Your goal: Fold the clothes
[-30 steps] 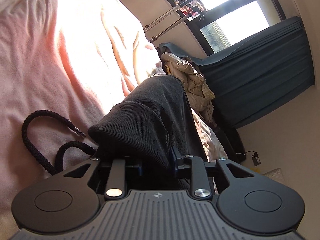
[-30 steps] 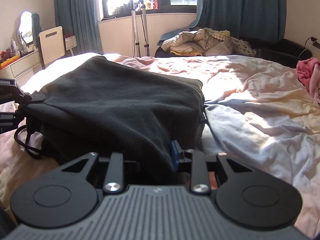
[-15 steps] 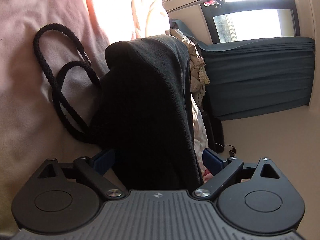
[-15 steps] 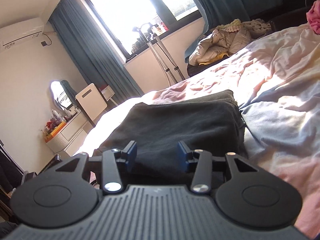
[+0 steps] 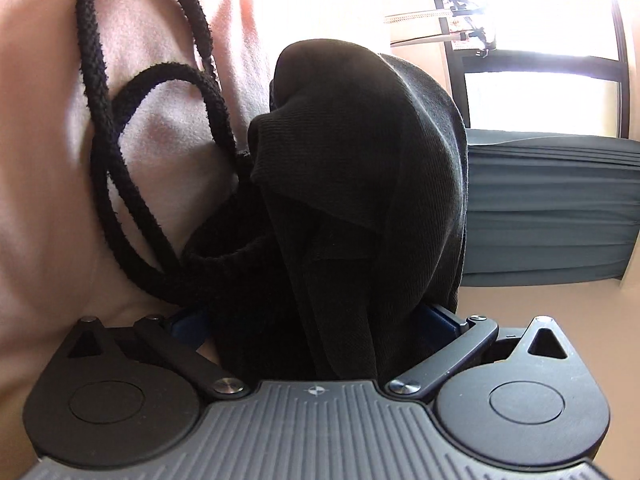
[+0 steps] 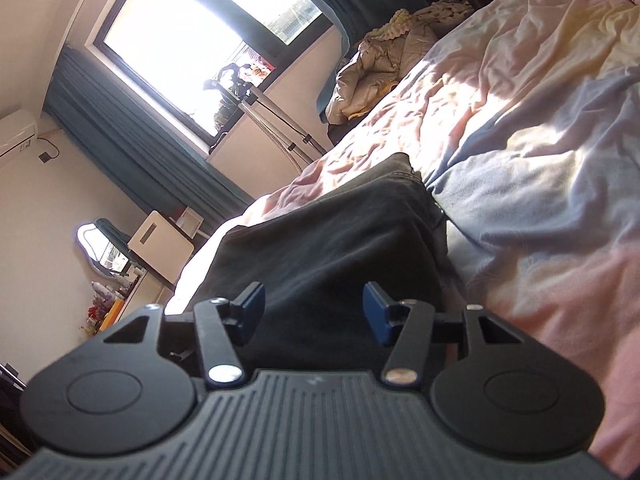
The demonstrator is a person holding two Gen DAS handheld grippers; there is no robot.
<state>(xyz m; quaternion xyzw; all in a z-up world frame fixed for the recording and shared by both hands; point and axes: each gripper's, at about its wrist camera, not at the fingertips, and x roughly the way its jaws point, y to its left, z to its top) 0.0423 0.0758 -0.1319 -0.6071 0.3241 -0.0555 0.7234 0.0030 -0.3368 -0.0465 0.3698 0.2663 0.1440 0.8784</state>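
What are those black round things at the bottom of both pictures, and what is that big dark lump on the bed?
Those black parts belong to two grabbing tools. A person holds one in each hand, and each carries a small camera looking forward along its two fingers. So one picture comes from the left tool, the other from the right tool. The dark lump is a black garment lying on a bed with a pale pink and blue blanket. Its black drawstring cord loops over the blanket. Both tools have their fingers spread apart, so neither is pinching anything. Behind the bed are a bright window and blue curtains.
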